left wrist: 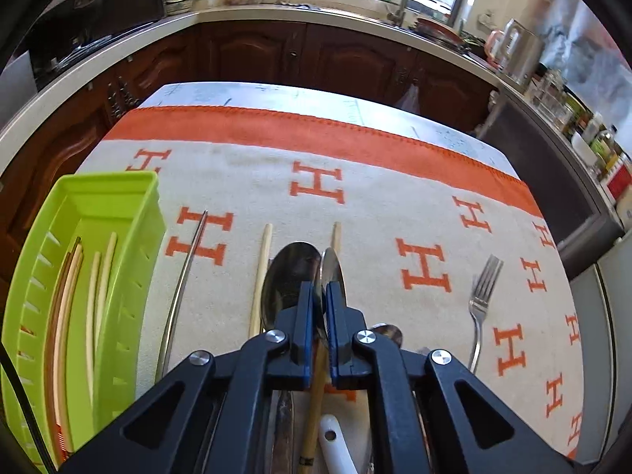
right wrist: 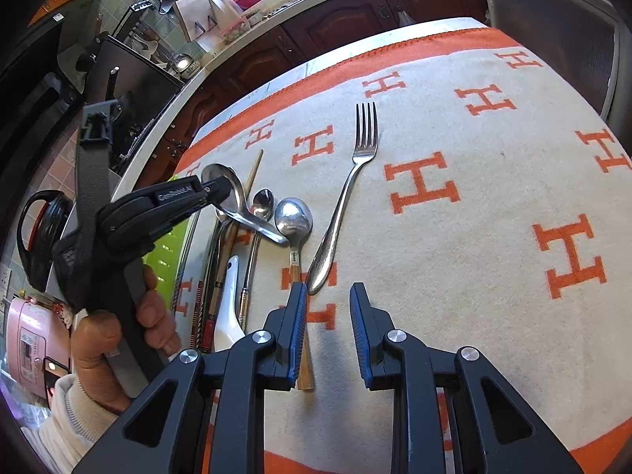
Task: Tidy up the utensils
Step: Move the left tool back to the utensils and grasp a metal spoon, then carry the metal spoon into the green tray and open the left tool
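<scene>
The left gripper point(left wrist: 320, 288) is clenched on a steel spoon point(right wrist: 233, 201), lifted tilted above the utensil pile on the blanket point(left wrist: 375, 213). The green tray point(left wrist: 130, 213) sits just left; carry it level there. The right gripper point(right wrist: 328, 296) hangs released near the fork point(right wrist: 347, 189).

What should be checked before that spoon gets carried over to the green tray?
1. Left fingers shut on the spoon: ok.
2. Its handle clear of the wooden-handled spoon below it: cannot tell.
3. Free room in the tray beside the chopsticks: ok.
4. Right fingers open, holding nothing: ok.
5. Fork lying apart from the held spoon: ok.
</scene>
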Motion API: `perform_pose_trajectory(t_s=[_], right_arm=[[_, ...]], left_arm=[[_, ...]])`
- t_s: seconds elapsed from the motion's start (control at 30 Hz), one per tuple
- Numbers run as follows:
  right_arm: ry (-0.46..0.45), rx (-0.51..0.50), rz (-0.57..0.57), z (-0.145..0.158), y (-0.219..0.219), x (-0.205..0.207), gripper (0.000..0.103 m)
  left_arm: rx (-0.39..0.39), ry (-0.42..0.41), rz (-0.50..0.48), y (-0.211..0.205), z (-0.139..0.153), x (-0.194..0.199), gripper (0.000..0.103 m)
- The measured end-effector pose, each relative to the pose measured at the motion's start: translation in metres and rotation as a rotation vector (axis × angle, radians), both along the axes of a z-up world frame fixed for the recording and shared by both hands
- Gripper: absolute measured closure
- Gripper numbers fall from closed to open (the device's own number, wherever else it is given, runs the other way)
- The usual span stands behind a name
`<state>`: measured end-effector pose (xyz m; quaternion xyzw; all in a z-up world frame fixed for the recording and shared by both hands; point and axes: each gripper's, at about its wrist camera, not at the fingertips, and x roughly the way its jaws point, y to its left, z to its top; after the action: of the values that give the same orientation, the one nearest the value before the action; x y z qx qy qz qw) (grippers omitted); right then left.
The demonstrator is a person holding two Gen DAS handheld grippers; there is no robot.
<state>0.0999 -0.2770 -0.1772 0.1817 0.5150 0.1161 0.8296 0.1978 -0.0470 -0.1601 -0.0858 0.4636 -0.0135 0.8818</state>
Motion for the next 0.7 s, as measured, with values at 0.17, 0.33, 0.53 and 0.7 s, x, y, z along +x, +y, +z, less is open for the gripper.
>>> perform_pose_trajectory(t_s=[0.17, 0.33, 0.53, 0.7], right_arm=[[-0.008, -0.007, 0.003, 0.001, 0.004, -0.001, 0.08], [-0.012, 0.005, 0.017, 0.005, 0.008, -0.004, 0.08], [0.001, 0.068, 0.076, 0.005, 0.019, -0.006, 0.08], [0.011, 0.083, 0.146, 0.003, 0.036, -0.012, 0.08]], left_arm=[[-0.001, 0.006, -0.035, 0.006, 0.02, -0.009, 0.1], [-0.017, 0.005, -0.053, 0.022, 0.047, -0.025, 0.1], [-0.004, 0.005, -0.058, 0.054, 0.086, -0.049, 0.1], [0.068, 0.032, -0.051, 0.089, 0.107, -0.068, 0.1]])
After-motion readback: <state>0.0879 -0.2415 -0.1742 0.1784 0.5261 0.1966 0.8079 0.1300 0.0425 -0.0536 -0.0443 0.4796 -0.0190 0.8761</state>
